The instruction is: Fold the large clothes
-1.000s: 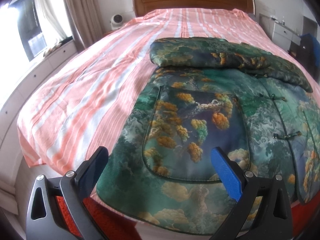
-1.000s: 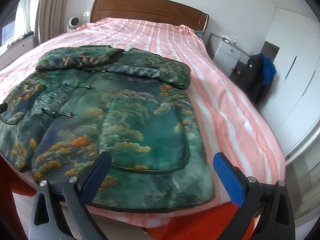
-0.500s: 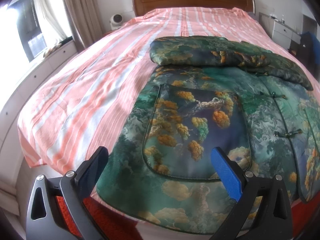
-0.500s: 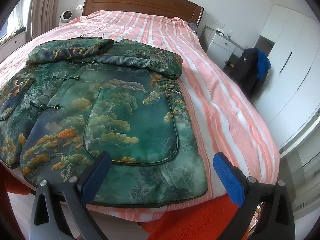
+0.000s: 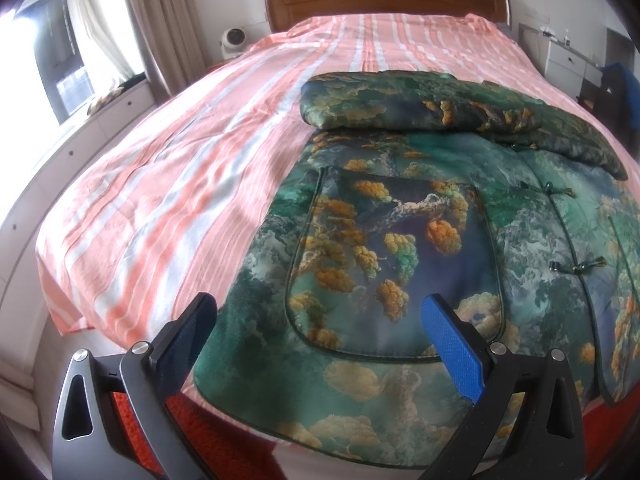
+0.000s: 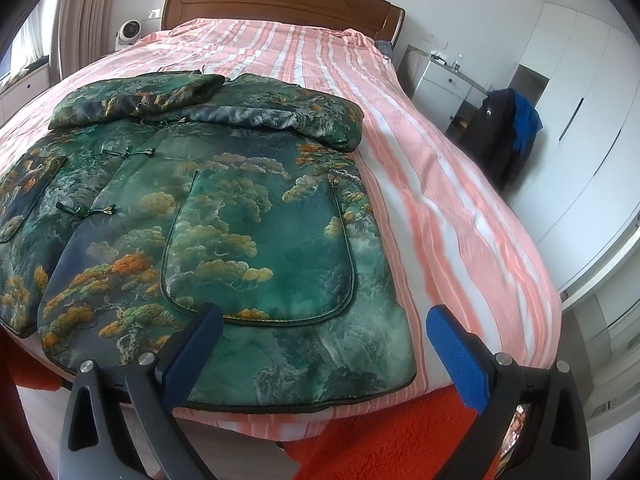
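A green padded jacket (image 5: 400, 240) with a tree and cloud print lies flat on the bed, front up, hem at the foot edge. Both sleeves (image 5: 420, 100) are folded across its chest. It shows again in the right wrist view as the jacket (image 6: 248, 232), with folded sleeves (image 6: 200, 100). My left gripper (image 5: 320, 344) hovers open over the hem's left corner, holding nothing. My right gripper (image 6: 324, 344) hovers open over the hem's right corner, also holding nothing.
The bed has a pink striped sheet (image 5: 180, 168) and a wooden headboard (image 6: 280, 0). An orange rug (image 6: 400, 440) lies at the foot. A white nightstand (image 6: 440, 80), dark clothes on a chair (image 6: 504, 128) and wardrobes (image 6: 580, 120) stand right; a window bench (image 5: 80, 132) runs left.
The right gripper has swung right and nearer the jacket's right hem corner. The left gripper barely shifted. Both stayed open, and the jacket has not moved.
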A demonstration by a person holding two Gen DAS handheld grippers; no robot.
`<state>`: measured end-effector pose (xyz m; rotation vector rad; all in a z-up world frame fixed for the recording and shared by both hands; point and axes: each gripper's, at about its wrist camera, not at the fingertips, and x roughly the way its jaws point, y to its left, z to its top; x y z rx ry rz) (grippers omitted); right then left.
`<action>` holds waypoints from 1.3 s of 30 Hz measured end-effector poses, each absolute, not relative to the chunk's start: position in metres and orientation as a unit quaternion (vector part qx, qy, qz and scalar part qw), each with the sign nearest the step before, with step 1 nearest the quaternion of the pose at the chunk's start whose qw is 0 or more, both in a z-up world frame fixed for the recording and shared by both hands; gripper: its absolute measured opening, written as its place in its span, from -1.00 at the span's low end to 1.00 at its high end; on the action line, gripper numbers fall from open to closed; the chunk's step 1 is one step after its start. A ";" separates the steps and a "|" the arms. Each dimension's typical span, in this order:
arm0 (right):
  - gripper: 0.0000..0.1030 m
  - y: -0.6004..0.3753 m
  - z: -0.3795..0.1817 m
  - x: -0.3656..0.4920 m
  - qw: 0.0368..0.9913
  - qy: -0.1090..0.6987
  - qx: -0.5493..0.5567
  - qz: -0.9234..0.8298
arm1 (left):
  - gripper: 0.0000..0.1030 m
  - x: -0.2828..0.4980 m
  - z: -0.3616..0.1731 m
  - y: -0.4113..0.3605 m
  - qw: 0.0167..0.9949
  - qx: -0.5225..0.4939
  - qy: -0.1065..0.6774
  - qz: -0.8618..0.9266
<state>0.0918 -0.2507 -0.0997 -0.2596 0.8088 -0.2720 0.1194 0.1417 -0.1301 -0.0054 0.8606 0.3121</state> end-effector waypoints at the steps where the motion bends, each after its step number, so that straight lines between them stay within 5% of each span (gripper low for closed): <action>1: 0.95 -0.251 -0.100 0.092 0.902 0.391 -0.126 -0.132 | 0.99 0.119 -0.130 0.142 0.897 -0.003 0.416 0.151; 26: 0.95 -0.272 -0.096 0.091 0.903 0.397 -0.100 -0.127 | 0.99 0.116 -0.120 0.184 0.893 -0.016 0.421 0.159; 33: 0.95 -0.353 -0.103 0.091 0.897 0.434 0.069 -0.046 | 0.98 0.115 -0.163 0.248 0.822 -0.178 0.540 0.034; 38: 0.95 -0.374 -0.128 0.102 0.874 0.467 0.137 0.013 | 0.89 0.115 -0.179 0.216 0.812 -0.128 0.570 -0.011; 39: 0.82 -0.377 -0.135 0.107 0.864 0.479 0.154 0.022 | 0.83 0.115 -0.177 0.207 0.814 -0.113 0.570 -0.017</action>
